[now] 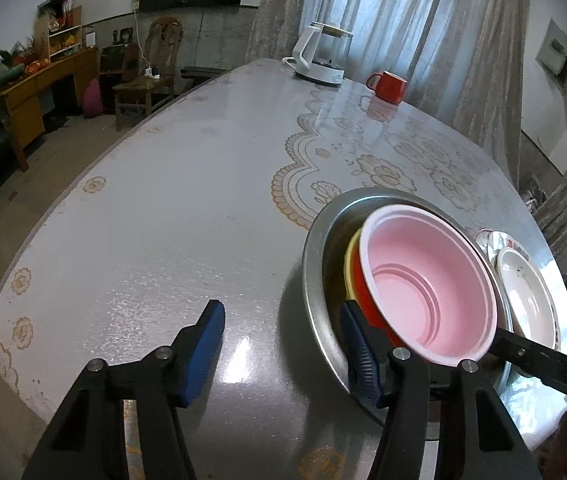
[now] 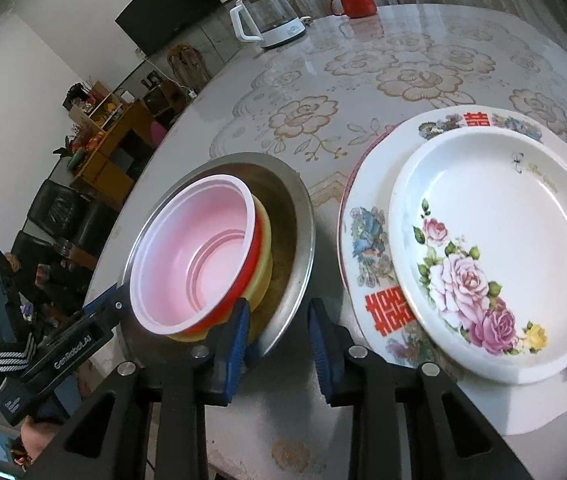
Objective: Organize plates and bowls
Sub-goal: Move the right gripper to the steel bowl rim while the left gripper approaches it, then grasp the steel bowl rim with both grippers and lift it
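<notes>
Glossy floral-print worktop (image 2: 423,76) here. Sitting straight on it: a metal basin (image 2: 295,216), a big patterned plate (image 2: 367,248) just beside it, plus a kettle (image 2: 267,16) and red mug (image 2: 357,2) at the far edge.

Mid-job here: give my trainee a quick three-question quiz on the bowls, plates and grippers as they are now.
1. True or false: the pink bowl sits nested on top of other bowls inside the metal basin.
2. Which stands farther back on the table: A) rose plate, B) red mug, C) pink bowl?
3. Fill in: the rose plate rests on a larger ____ printed with red characters.

Key
1. True.
2. B.
3. Plate. Both the left gripper and right gripper are open.
</notes>
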`<state>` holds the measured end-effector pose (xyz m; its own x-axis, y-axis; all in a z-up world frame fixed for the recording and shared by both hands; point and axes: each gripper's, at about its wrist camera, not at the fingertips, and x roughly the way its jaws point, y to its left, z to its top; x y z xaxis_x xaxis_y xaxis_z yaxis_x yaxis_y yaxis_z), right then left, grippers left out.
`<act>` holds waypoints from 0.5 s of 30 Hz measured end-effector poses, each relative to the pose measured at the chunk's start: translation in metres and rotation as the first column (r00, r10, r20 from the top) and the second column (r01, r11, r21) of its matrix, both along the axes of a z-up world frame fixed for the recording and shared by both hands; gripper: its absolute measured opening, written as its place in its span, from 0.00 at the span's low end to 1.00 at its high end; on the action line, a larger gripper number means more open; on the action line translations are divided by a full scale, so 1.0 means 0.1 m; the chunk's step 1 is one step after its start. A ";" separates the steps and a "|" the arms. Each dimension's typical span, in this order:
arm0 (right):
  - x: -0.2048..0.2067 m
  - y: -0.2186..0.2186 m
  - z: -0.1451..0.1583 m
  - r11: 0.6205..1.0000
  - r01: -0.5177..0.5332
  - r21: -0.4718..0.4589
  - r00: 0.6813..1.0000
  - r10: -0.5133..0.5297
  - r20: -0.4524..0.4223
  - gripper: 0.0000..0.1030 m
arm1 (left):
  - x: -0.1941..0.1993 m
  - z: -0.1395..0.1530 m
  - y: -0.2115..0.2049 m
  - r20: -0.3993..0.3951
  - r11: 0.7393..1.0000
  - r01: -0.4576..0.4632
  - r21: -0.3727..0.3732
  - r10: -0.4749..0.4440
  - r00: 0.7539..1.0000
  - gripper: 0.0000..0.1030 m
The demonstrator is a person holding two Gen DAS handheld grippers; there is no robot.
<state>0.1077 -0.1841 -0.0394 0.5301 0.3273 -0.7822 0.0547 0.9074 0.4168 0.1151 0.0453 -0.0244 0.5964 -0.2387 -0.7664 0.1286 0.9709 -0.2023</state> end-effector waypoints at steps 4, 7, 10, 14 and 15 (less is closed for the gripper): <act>0.02 0.06 0.00 0.999 -0.002 -0.038 1.000 0.002 0.005 0.27 | -0.01 0.00 -0.01 0.003 1.000 0.017 -0.008 -0.017 1.000 0.55; 0.01 0.13 0.02 0.998 -0.027 -0.064 1.000 0.027 0.013 0.27 | -0.02 0.00 -0.01 -0.003 0.999 0.030 -0.013 -0.030 1.000 0.51; 0.01 0.17 0.01 0.997 -0.047 -0.062 0.999 0.048 0.012 0.26 | -0.05 0.02 0.00 0.004 0.999 0.044 -0.008 -0.044 0.999 0.50; 0.04 0.26 -0.02 0.996 -0.069 -0.052 0.997 0.070 0.019 0.24 | -0.09 0.03 0.00 0.007 0.998 0.058 0.008 -0.058 0.998 0.48; 0.04 0.29 -0.02 0.995 -0.073 -0.067 0.997 0.075 0.030 0.24 | -0.10 0.03 0.01 0.014 0.999 0.051 0.019 -0.051 0.999 0.48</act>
